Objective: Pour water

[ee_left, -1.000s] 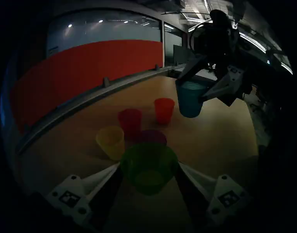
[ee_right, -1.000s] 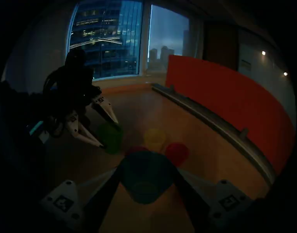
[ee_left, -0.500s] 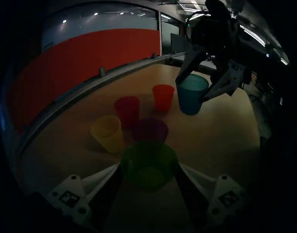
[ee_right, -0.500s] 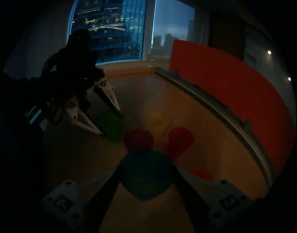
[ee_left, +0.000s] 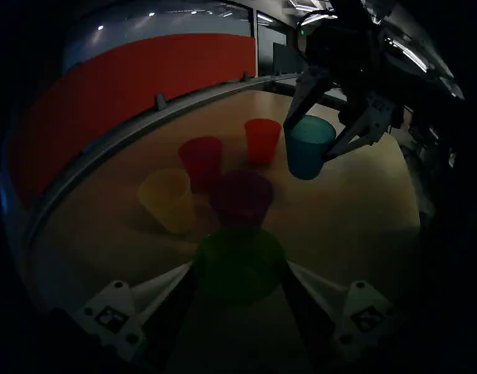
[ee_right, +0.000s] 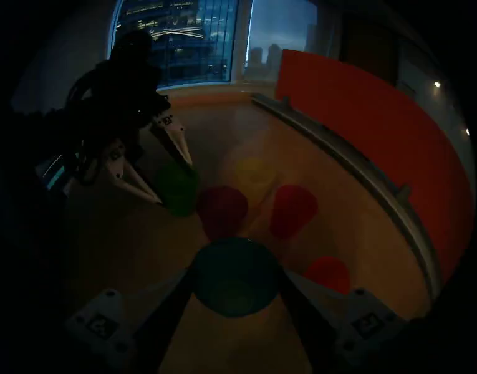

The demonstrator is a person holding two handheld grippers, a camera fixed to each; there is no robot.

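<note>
My left gripper (ee_left: pixel 238 269) is shut on a green cup (ee_left: pixel 239 258), held low in the left gripper view. Just beyond it on the wooden table (ee_left: pixel 363 206) stand a purple cup (ee_left: pixel 241 196), a yellow cup (ee_left: pixel 168 199), a dark red cup (ee_left: pixel 202 162) and an orange-red cup (ee_left: pixel 262 140). My right gripper (ee_left: pixel 308 143) holds a blue cup (ee_left: pixel 308 149) in the air beside the orange-red cup. In the right gripper view that gripper (ee_right: pixel 236 274) is shut on the blue cup (ee_right: pixel 236 285), above the purple cup (ee_right: pixel 222 210).
The room is dim. A red wall panel (ee_left: pixel 113 87) with a metal rail runs along the table's far edge. The person holding the grippers is a dark shape (ee_right: pixel 123 93) before a window (ee_right: pixel 176 37). The left gripper (ee_right: pixel 176 186) and green cup (ee_right: pixel 181 190) hang left of the cups.
Both grippers have moved in over the group of cups and look down on them more steeply. The purple cup now shows fully beyond the green cup. Both held cups stay gripped.
</note>
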